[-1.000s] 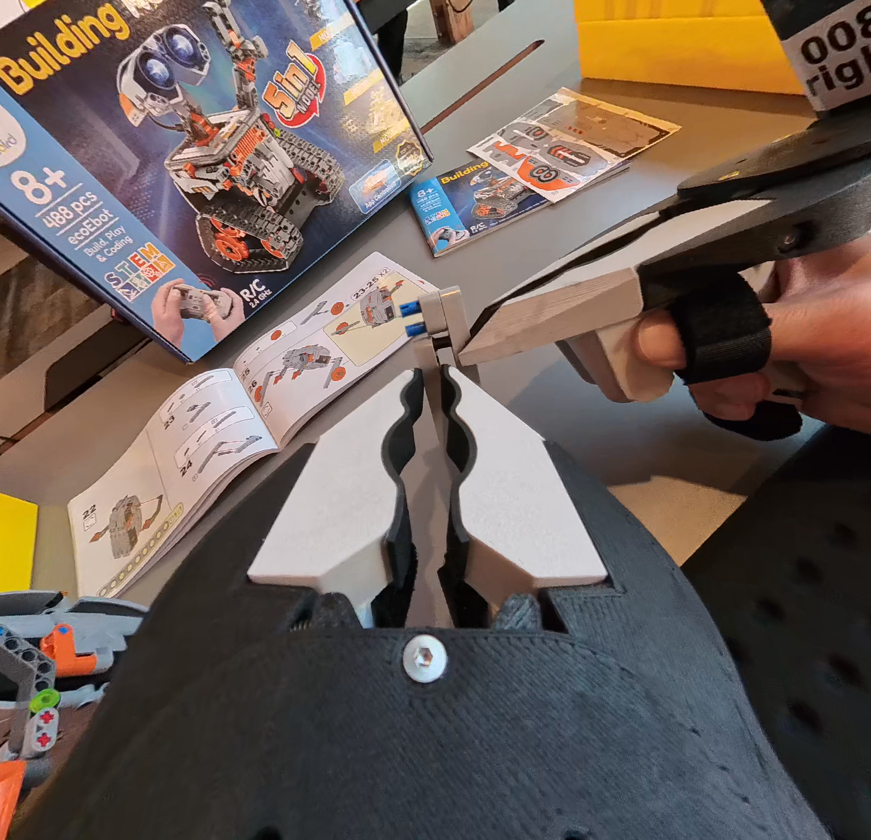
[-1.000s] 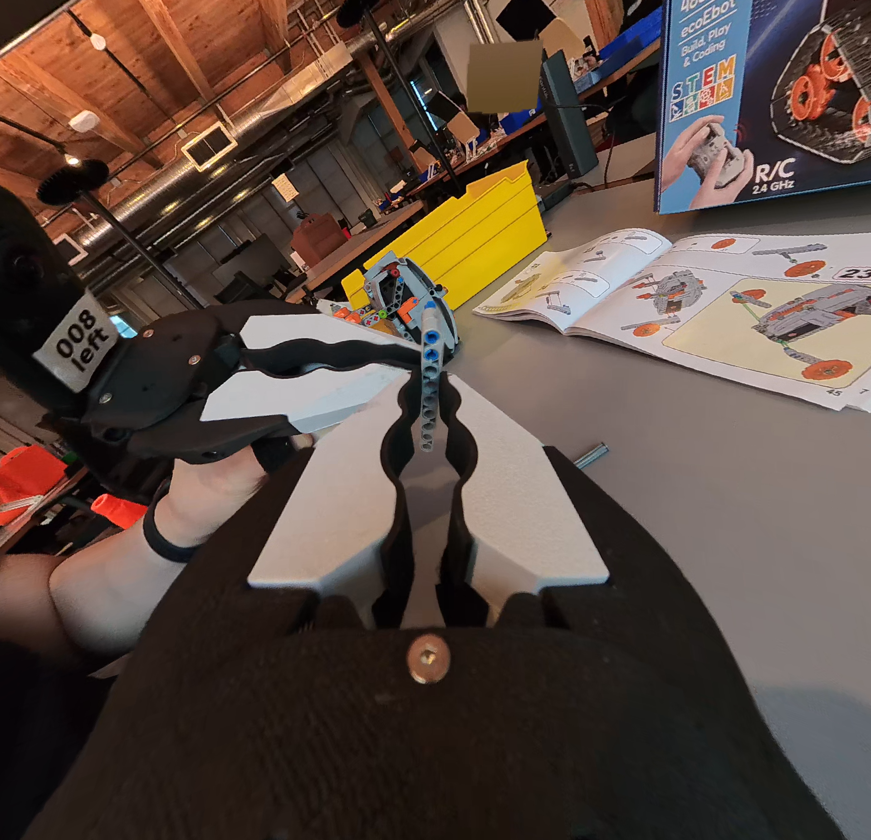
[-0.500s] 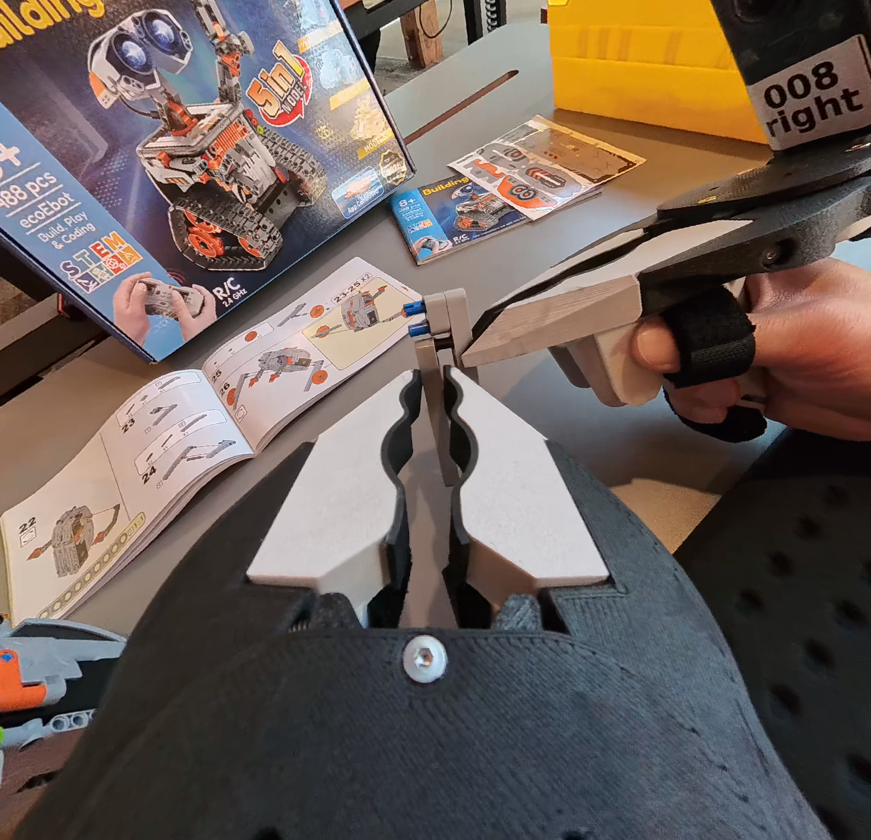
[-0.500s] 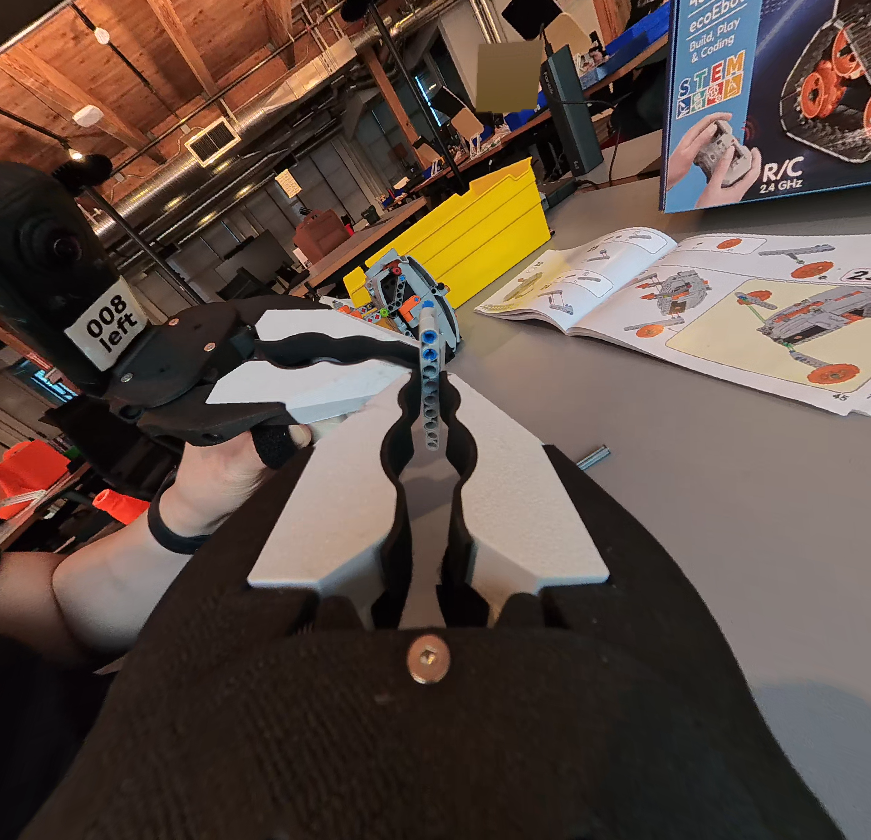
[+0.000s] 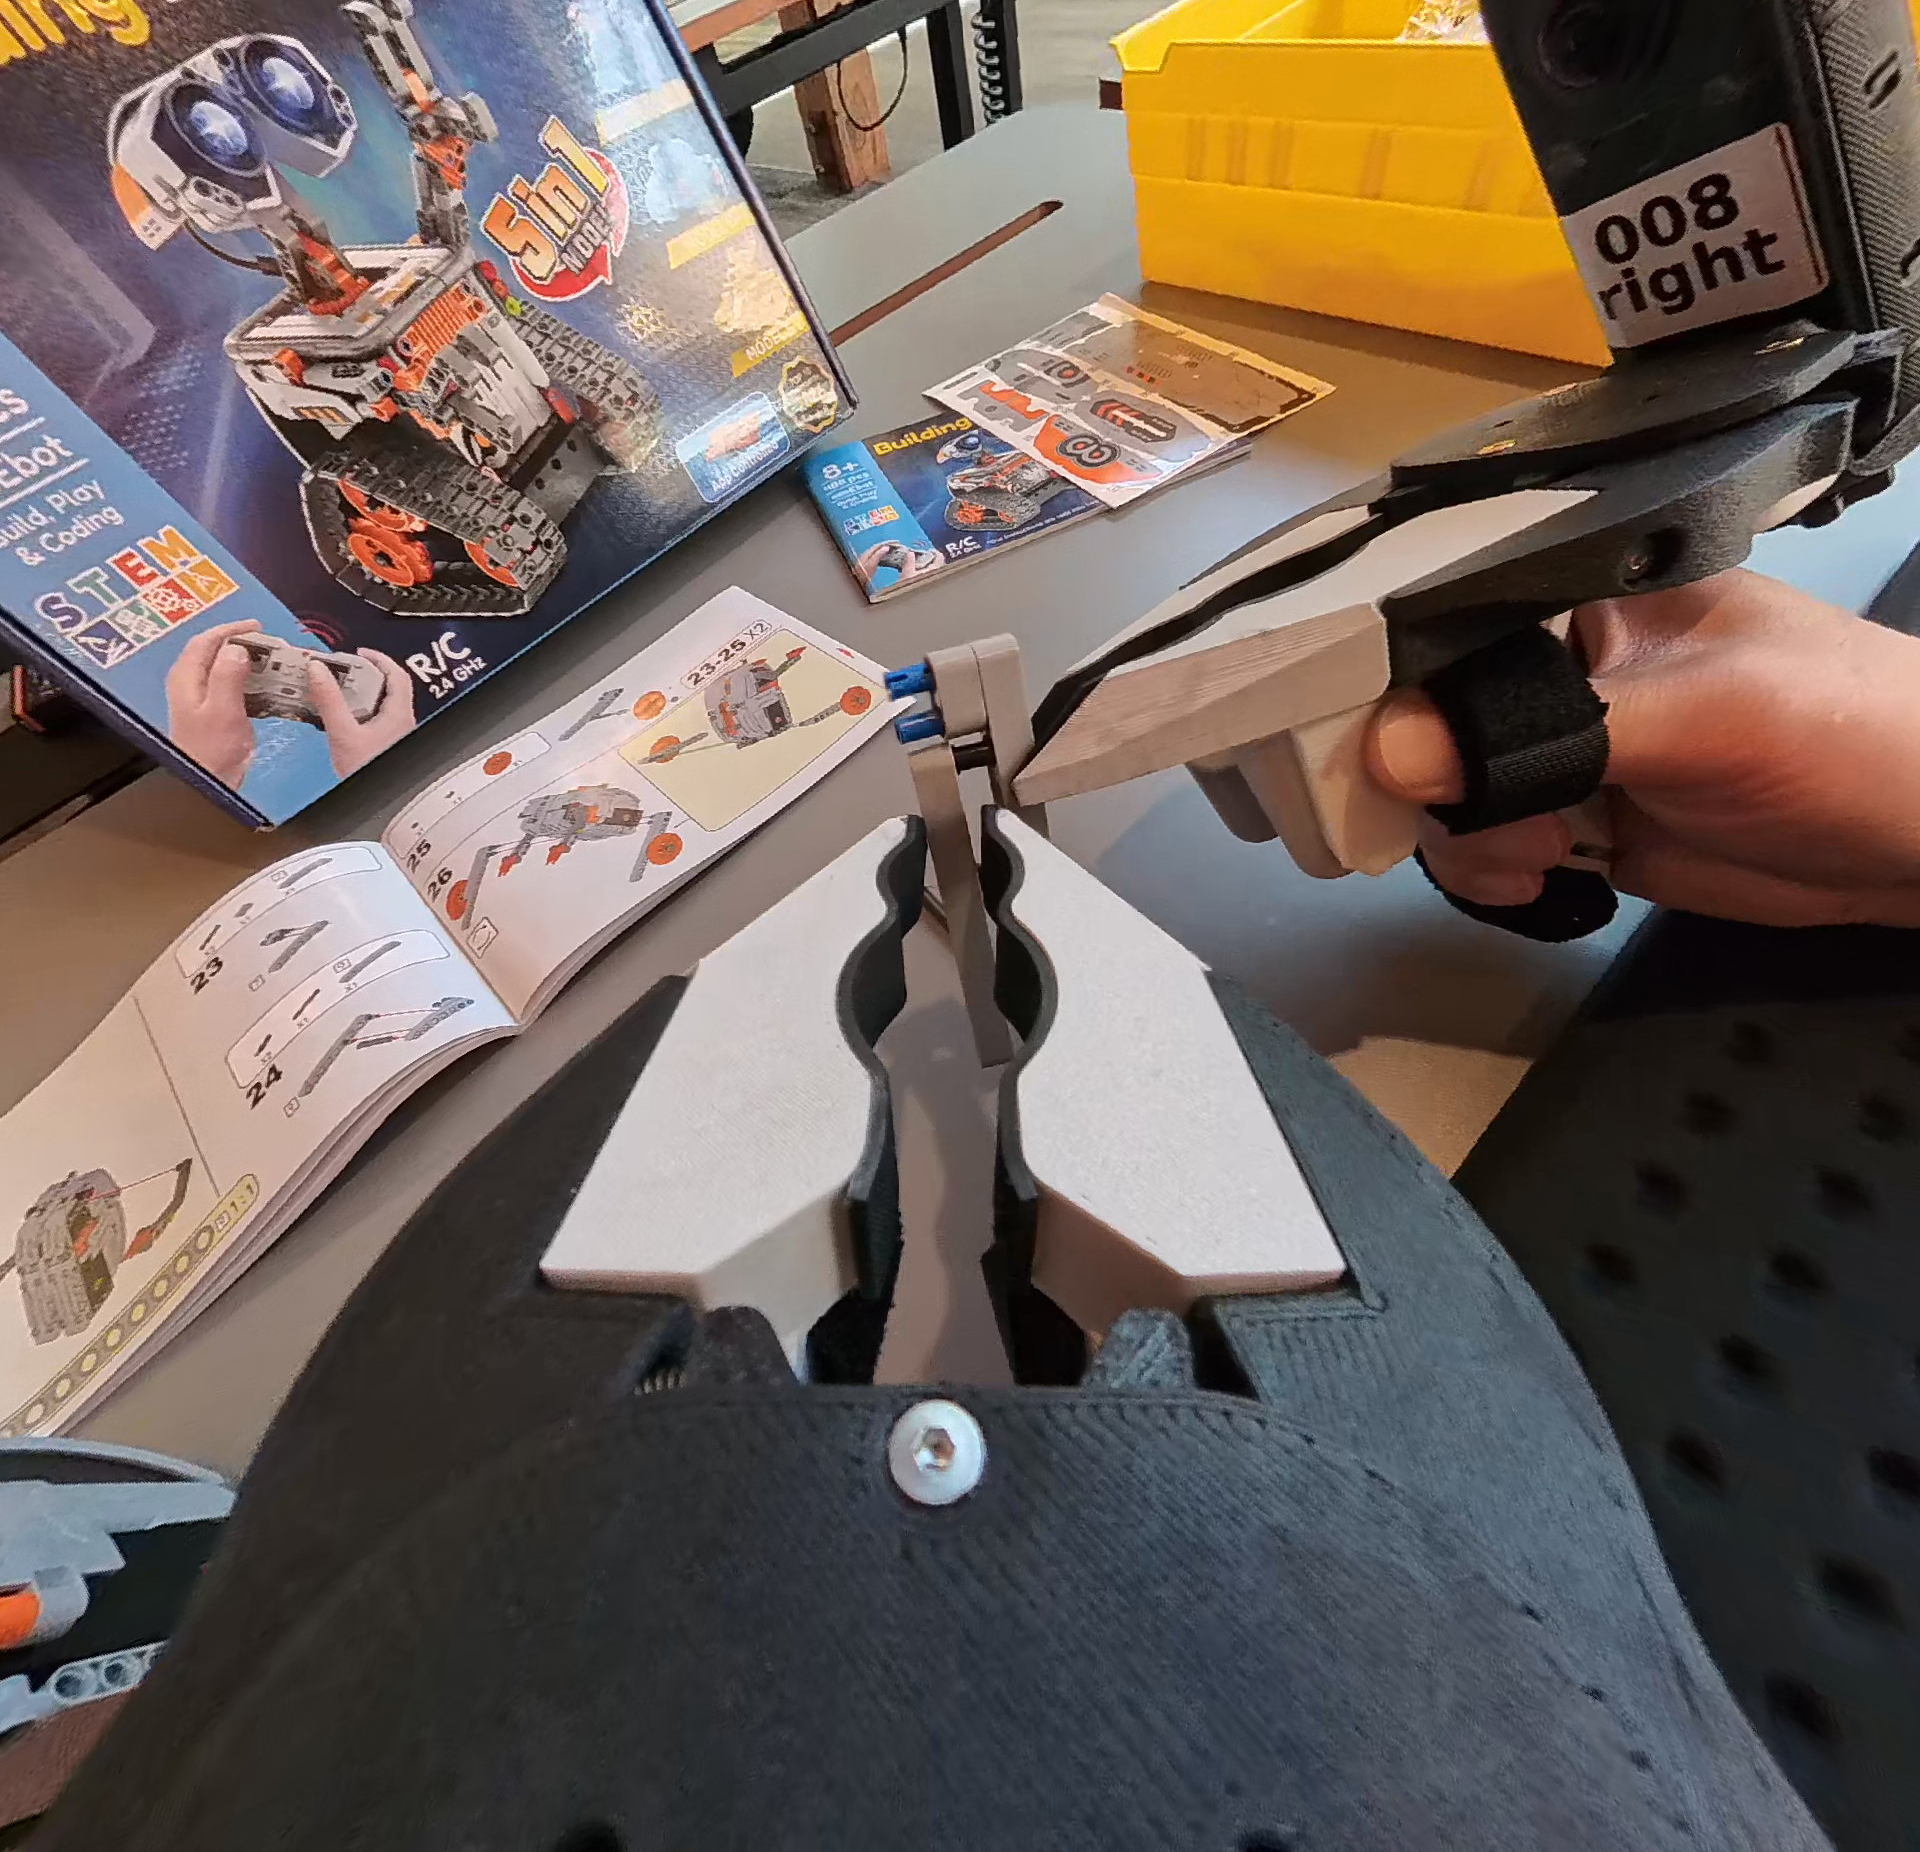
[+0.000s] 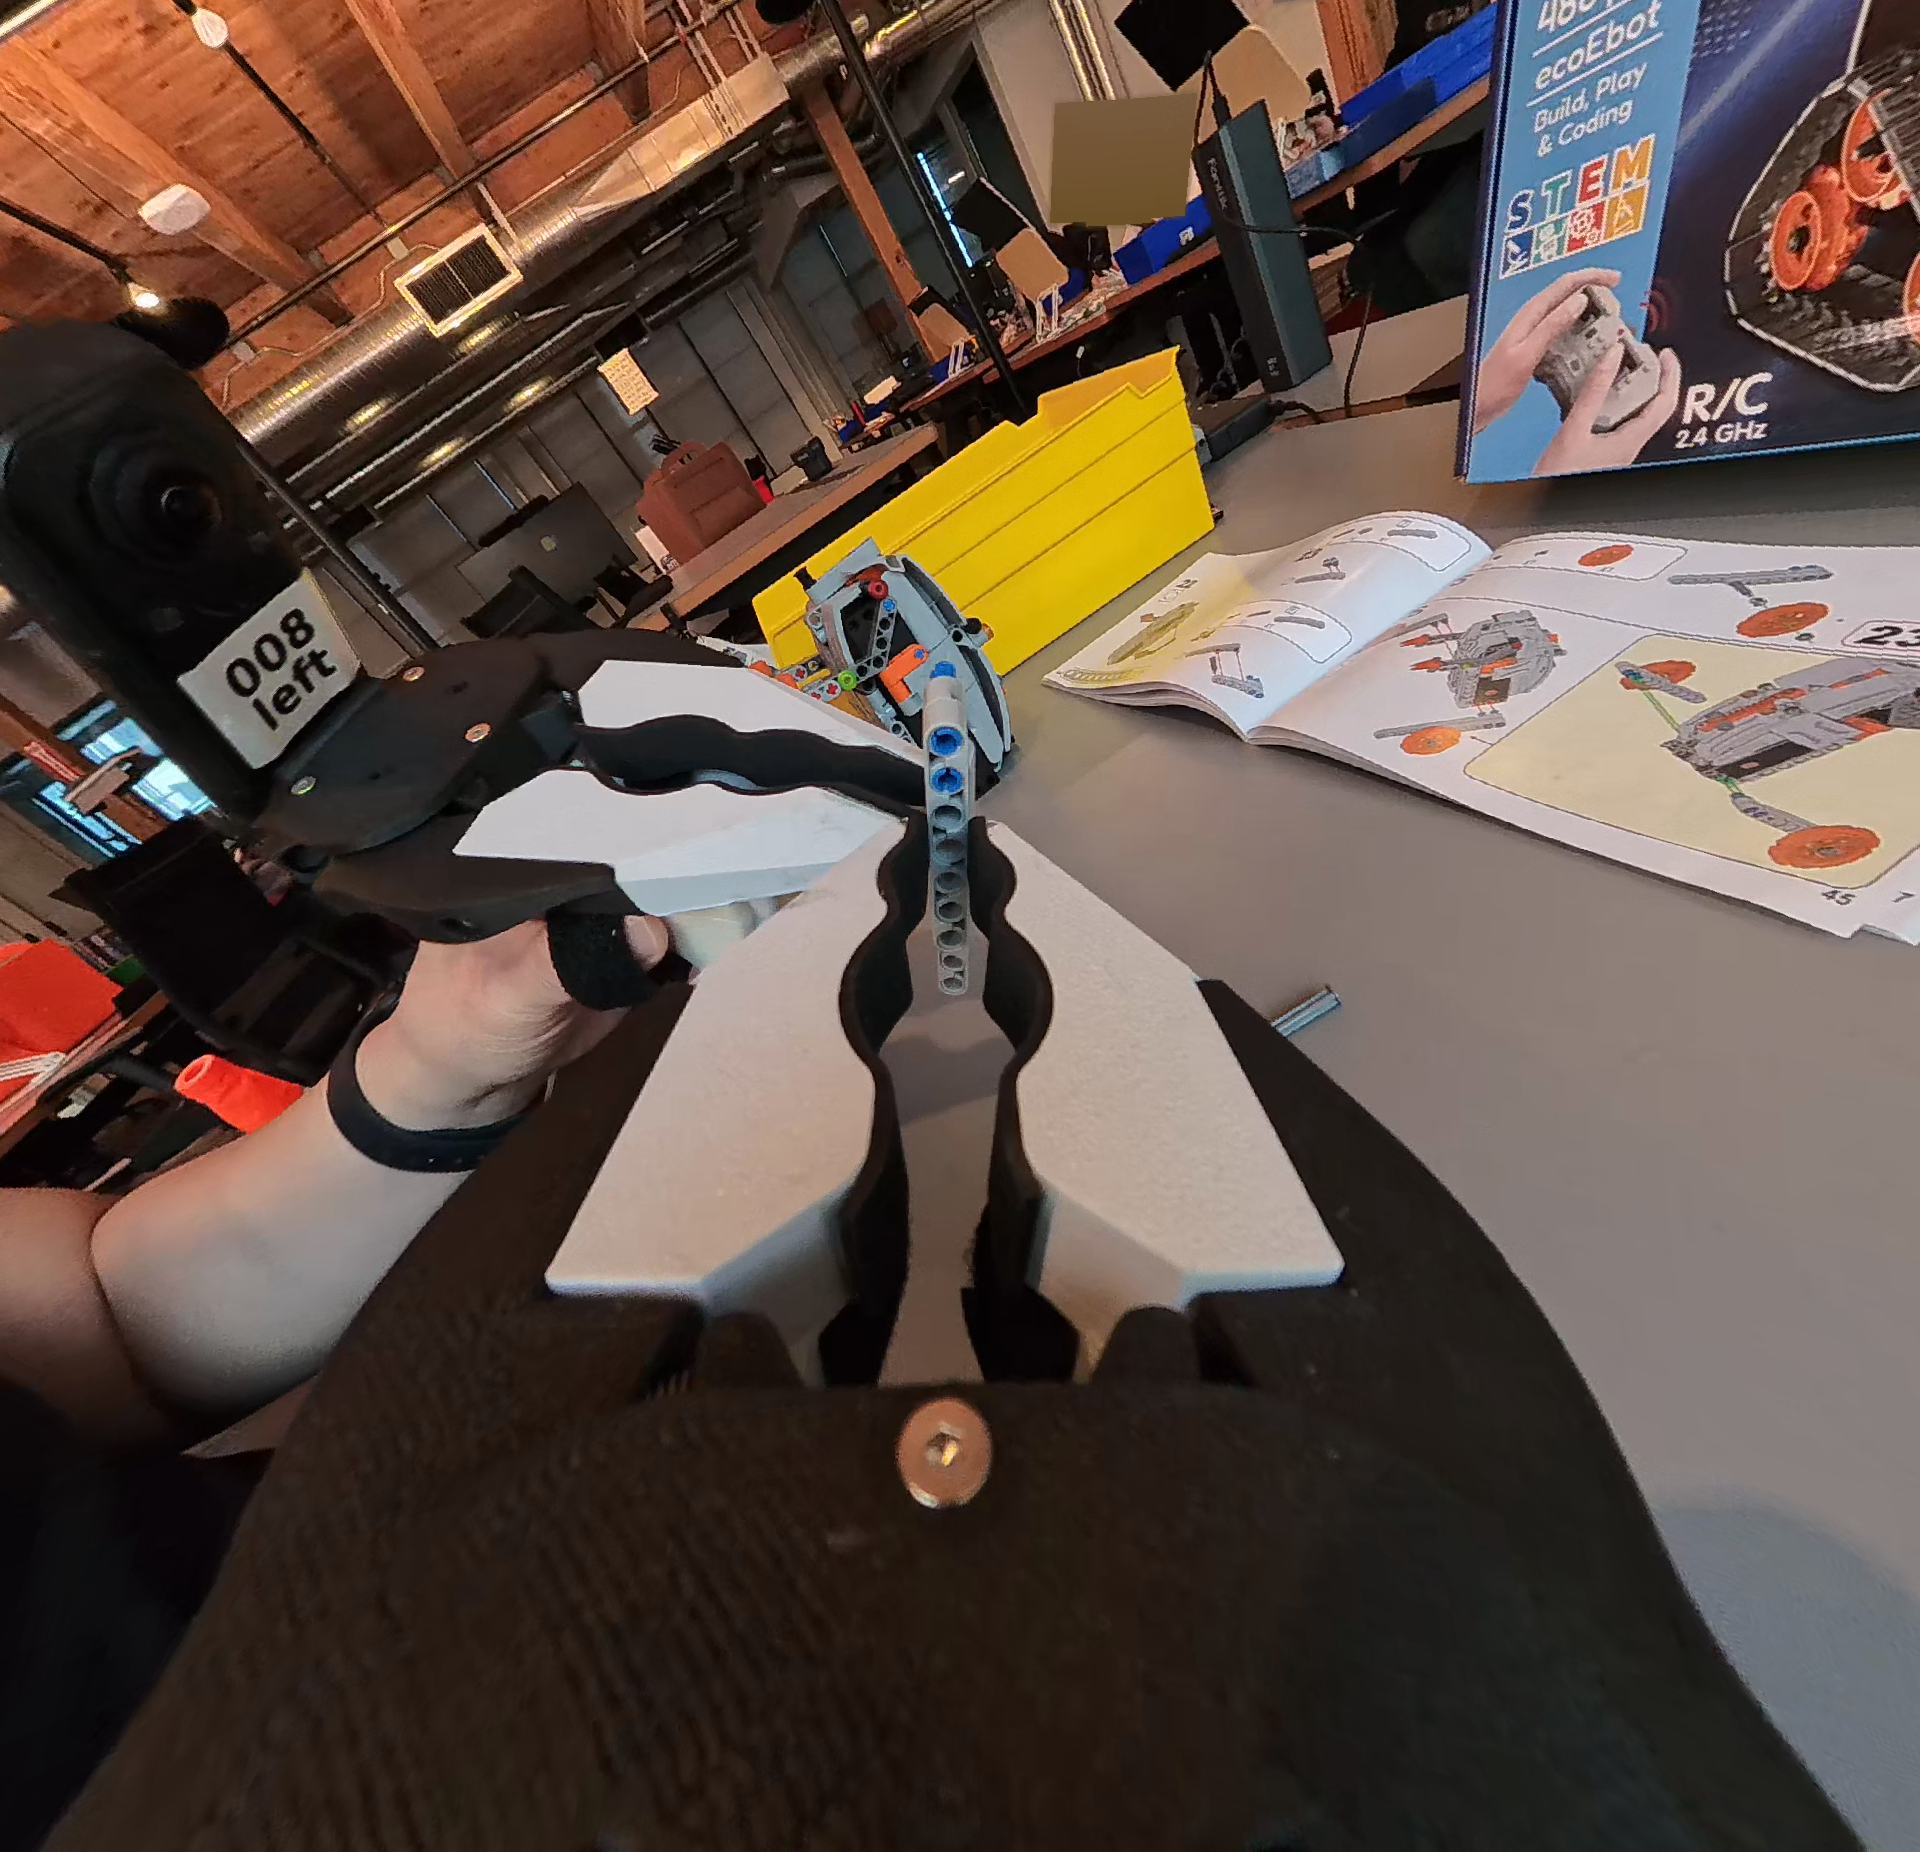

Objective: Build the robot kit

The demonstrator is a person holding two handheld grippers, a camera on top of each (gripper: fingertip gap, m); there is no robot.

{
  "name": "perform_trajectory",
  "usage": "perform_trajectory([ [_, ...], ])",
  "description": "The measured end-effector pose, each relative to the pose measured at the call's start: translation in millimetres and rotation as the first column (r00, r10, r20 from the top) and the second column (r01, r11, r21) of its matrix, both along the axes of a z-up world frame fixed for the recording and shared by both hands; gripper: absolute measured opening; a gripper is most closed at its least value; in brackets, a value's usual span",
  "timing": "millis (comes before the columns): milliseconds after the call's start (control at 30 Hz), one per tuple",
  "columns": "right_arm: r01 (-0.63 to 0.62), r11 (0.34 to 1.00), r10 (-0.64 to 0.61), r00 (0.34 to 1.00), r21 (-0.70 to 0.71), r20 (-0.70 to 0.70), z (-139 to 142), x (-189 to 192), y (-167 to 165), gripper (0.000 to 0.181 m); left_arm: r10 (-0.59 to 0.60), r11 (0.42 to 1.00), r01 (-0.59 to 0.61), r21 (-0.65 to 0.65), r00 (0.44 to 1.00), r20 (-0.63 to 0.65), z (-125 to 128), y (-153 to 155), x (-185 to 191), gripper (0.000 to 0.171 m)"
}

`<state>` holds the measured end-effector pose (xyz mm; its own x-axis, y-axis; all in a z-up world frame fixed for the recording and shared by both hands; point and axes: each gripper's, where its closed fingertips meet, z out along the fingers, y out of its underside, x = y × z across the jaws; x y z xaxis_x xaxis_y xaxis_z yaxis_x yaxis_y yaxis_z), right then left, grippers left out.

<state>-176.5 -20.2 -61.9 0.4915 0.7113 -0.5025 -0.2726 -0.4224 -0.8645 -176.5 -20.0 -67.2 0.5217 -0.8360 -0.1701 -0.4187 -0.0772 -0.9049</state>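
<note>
My left gripper (image 5: 951, 838) is shut on a grey beam (image 5: 961, 919) that stands upright between its tips, above the grey table (image 5: 1195, 919). A second grey beam sits flat against it at the top, with two blue pins (image 5: 906, 703) sticking out to the left. My right gripper (image 5: 1027, 758) comes in from the right and pinches the same assembly. In the right wrist view my right gripper (image 6: 948, 838) is shut on the holed grey beam (image 6: 948, 898), blue pins (image 6: 943, 758) near its top. The left gripper (image 6: 896, 800) meets it from the left.
A big blue kit box (image 5: 343, 275) stands at the back left. An open instruction booklet (image 5: 416, 919) lies before it. A small booklet (image 5: 935, 514), a sticker sheet (image 5: 1132, 400) and a yellow bin (image 5: 1330, 171) lie beyond. A part-built model (image 6: 894, 649) and a small metal rod (image 6: 1304, 1007) lie on the table. My left and right fingertips are right by each other.
The beam now reaches deeper and more tilted between my left jaws than one second ago. Both grippers stay shut on it. The left view has swung right, showing more of the yellow bin.
</note>
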Motion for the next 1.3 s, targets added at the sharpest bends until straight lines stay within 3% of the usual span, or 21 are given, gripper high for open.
perform_trajectory([
  [267,-0.002,1.0,0.002,1.0,-0.002,0.006,-1.4,-0.7,0.0,0.005,-0.051,0.998,0.052,-0.03,0.998,0.033,-0.6,-2.3,-0.9,0.01],
  [433,-0.014,1.0,0.014,1.0,-0.001,0.02,-3.0,-4.0,-1.6,0.005,-0.08,0.995,0.082,-0.057,0.996,0.034,-6.7,-6.4,4.5,0.027],
  [1000,0.033,0.999,-0.032,0.999,-0.042,0.011,-8.0,2.6,4.3,0.005,0.078,0.992,-0.076,0.097,0.997,-0.013,-10.2,1.3,7.9,0.022],
  [1300,-0.009,0.998,0.005,0.998,-0.056,-0.067,-1.4,1.2,1.1,0.005,0.035,0.995,-0.039,0.09,0.999,0.038,-3.9,-2.0,7.1,0.023],
])
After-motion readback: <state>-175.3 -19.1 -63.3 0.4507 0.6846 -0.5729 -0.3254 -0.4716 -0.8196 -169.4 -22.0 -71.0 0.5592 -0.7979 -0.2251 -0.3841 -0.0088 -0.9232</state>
